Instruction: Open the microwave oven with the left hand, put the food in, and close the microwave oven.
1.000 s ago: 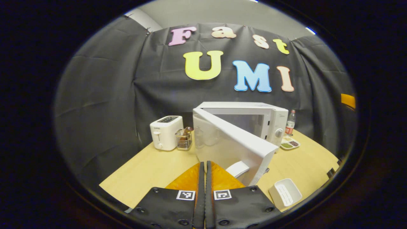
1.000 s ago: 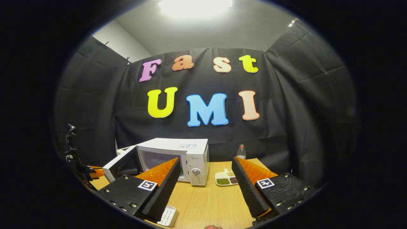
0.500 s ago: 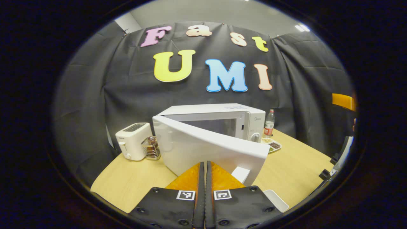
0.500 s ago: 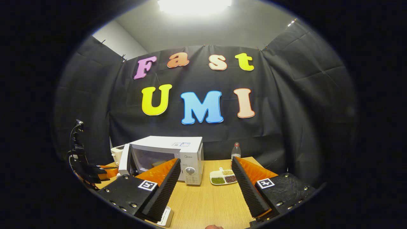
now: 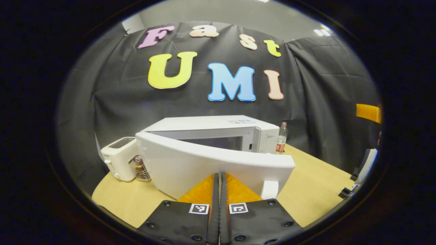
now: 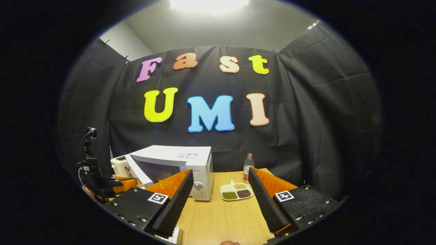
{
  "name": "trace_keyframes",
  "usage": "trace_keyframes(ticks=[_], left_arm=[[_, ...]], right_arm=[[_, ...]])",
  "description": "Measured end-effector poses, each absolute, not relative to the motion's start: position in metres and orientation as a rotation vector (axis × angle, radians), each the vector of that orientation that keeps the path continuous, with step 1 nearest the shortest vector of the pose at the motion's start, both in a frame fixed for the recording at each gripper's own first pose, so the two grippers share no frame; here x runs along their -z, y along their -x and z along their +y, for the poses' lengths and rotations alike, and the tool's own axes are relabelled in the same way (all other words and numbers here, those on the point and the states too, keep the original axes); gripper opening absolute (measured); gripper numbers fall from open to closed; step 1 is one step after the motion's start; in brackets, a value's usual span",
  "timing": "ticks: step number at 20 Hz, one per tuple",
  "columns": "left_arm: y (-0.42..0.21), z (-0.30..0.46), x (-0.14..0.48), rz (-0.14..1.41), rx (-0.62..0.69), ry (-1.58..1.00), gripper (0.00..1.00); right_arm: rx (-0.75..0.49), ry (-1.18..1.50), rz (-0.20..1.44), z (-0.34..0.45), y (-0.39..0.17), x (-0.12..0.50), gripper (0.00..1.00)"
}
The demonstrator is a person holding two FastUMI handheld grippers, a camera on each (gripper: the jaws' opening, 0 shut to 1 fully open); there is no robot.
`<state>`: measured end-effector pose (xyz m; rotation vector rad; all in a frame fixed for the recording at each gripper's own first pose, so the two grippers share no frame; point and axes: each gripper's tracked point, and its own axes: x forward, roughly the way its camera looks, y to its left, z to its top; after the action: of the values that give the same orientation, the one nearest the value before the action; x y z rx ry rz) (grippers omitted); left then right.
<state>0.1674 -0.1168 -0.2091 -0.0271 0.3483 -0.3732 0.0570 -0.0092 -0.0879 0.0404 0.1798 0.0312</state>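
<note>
Left gripper view: left gripper (image 5: 219,177) has its fingers pressed together with nothing between them, tips right at the outer face of the microwave door (image 5: 211,163); contact cannot be told.
Microwave oven (image 6: 177,161): white, at the tabletop's (image 6: 224,217) far left part; door ajar, swung partly out.
Writing: small grey brand mark on the oven's control panel and a sticker on its top, both too small to read.
Right gripper (image 6: 220,190): fingers spread wide, holding nothing, held above the tabletop's near edge.
Food tray (image 6: 235,191): divided white dish with beans, just right of the oven.
Bottle (image 6: 248,164): red-labelled, behind the tray near the far edge.
Toaster (image 5: 117,158): white, left of the oven.
</note>
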Motion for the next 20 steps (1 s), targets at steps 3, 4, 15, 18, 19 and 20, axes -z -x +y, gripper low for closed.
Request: trace_keyframes(ticks=[3, 4, 15, 18, 19, 20], left_arm=[[-0.183, -0.127, 0.211, 0.347, 0.401, 0.018, 0.07], [-0.188, -0.131, 0.212, 0.347, 0.409, 0.015, 0.07], [-0.240, -0.160, 0.226, 0.350, 0.462, -0.001, 0.07], [-0.258, -0.164, 0.228, 0.345, 0.460, -0.010, 0.07], [-0.263, -0.164, 0.230, 0.345, 0.455, -0.005, 0.07], [-0.268, -0.166, 0.233, 0.346, 0.449, 0.001, 0.07]], right_arm=[[-0.011, -0.035, 0.185, -0.012, -0.063, 0.089, 0.98], [-0.006, -0.037, 0.179, -0.013, -0.065, 0.089, 0.98], [0.074, -0.048, 0.213, -0.026, -0.084, 0.104, 0.98], [0.081, -0.047, 0.227, -0.026, -0.092, 0.108, 0.98], [0.082, -0.044, 0.232, -0.025, -0.095, 0.111, 0.98], [0.085, -0.041, 0.235, -0.025, -0.098, 0.113, 0.98]])
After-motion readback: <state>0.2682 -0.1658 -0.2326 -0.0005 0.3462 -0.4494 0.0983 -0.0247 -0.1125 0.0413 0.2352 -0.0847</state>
